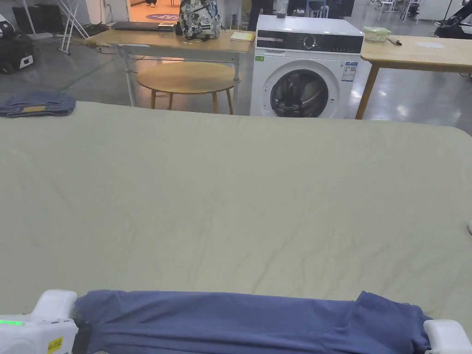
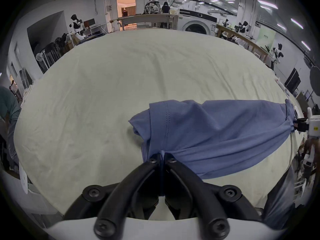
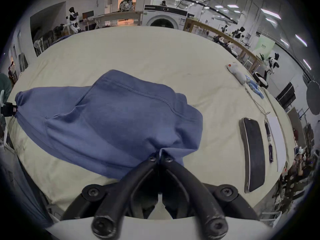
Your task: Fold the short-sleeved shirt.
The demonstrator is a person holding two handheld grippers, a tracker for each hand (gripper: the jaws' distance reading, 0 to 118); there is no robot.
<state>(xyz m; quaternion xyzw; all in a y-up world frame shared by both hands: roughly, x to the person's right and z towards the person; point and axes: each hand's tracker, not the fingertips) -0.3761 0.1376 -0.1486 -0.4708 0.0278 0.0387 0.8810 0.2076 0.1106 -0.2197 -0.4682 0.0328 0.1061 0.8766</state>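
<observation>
- A folded pile of blue denim [image 1: 37,103] lies at the far left corner of the desk [image 1: 239,193], which is covered by a pale greenish sheet with light wrinkles.
- The left tongs [image 2: 162,155] sit at the near left edge of the desk; in the left gripper view both black jaws are pressed together with a pinch of blue cloth between their tips.
- The short-sleeved shirt [image 1: 249,322] is blue and stretched in a long band along the near edge of the desk, running from one pair of tongs to the other. It lies partly on the sheet, gathered into folds at each clamped end.
- In the left gripper view a stitched hem of the shirt runs upward just beyond the jaw tips, and one loose flap rests on the sheet to the left of it.
- The right tongs [image 3: 160,154] hold the shirt's other end at the near right edge; their jaws are likewise closed on a bunched bit of the cloth, with a sleeve hem bulging above them.
- To the right of the shirt, in the right gripper view, a dark phone [image 3: 253,155] lies flat on the sheet, well apart from the cloth.
- Beyond the desk stand a round wooden table [image 1: 189,78], a patterned backpack [image 1: 199,18] on a long table, and a white washing machine [image 1: 306,69].
</observation>
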